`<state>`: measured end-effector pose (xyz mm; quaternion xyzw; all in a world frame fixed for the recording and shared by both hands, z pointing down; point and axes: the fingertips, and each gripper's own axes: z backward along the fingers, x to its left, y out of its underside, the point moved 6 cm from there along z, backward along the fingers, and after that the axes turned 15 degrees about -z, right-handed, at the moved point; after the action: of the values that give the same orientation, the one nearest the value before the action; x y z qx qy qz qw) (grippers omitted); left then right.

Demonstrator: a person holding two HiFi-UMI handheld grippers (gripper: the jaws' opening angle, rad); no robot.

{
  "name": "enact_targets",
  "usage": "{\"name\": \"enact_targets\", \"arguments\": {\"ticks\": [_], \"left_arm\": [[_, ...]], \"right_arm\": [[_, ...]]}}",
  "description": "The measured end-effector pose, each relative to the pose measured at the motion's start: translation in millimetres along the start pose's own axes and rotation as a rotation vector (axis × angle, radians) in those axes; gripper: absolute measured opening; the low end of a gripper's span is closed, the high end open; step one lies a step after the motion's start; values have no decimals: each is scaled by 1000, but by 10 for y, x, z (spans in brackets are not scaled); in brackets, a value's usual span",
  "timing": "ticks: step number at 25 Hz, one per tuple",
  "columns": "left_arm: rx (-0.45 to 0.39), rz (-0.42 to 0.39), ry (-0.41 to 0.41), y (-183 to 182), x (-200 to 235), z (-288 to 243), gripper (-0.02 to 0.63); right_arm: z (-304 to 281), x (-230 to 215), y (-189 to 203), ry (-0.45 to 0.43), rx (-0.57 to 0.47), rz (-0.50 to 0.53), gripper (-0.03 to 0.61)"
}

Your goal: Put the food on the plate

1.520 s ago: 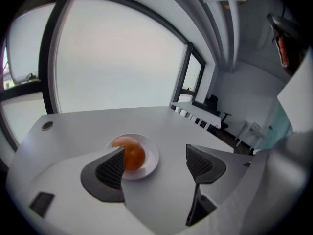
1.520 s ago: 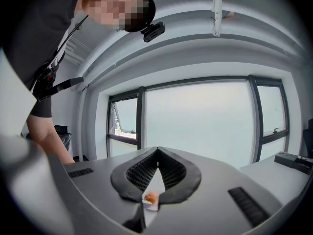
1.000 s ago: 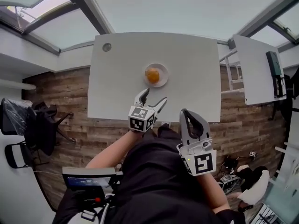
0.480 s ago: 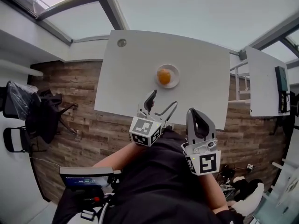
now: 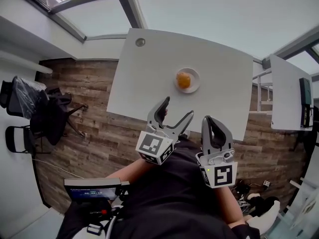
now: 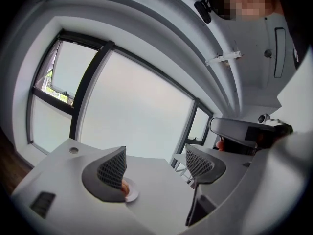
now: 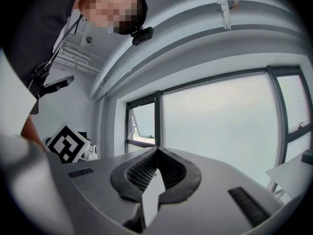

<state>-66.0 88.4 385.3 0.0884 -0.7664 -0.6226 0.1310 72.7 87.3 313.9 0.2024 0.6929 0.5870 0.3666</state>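
The left tongs (image 5: 177,108) stand wide apart with nothing between them, held in the air at the near edge of the white worktop (image 5: 149,73). Ahead of them and a little to their right, well apart, a small white plate (image 5: 197,85) sits on the worktop with the orange food (image 5: 183,79) already on it.

In the left gripper view the tongs (image 6: 156,165) point across the worktop (image 6: 161,199). The plate (image 6: 132,196) shows just behind the left-hand jaw, which hides most of it. Only a sliver of the food (image 6: 125,186) peeks out past that jaw's inner edge. The space between the two jaws holds bare worktop only.

The right tongs (image 5: 209,119) are pressed together and grip nothing. They hang beside the left tongs on the right, nearer the person's body and short of the worktop's edge. The right gripper view shows the same: the tongs (image 7: 156,153) meet at their tips, and the left marker cube (image 7: 68,143) lies off to their left.
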Motion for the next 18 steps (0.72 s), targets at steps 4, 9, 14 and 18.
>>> {"name": "enact_targets", "arguments": {"ticks": [4,9,14,18], "left_arm": [[-49,-16,-3,-91,-44,94,353],[-85,-38,-29,-163,-91,226,341],[-108,-47,-47,-170,-91,330,268],[-107,-77,-82,-195,-43,408,250]], "right_arm": [[-1,27,17,-11,-2,-8,6],[-1,100,38,-30,-1,-18,6],[16,142,84,-50,13,-24,6],[-12,200,90,-70,18,-26,6]]}}
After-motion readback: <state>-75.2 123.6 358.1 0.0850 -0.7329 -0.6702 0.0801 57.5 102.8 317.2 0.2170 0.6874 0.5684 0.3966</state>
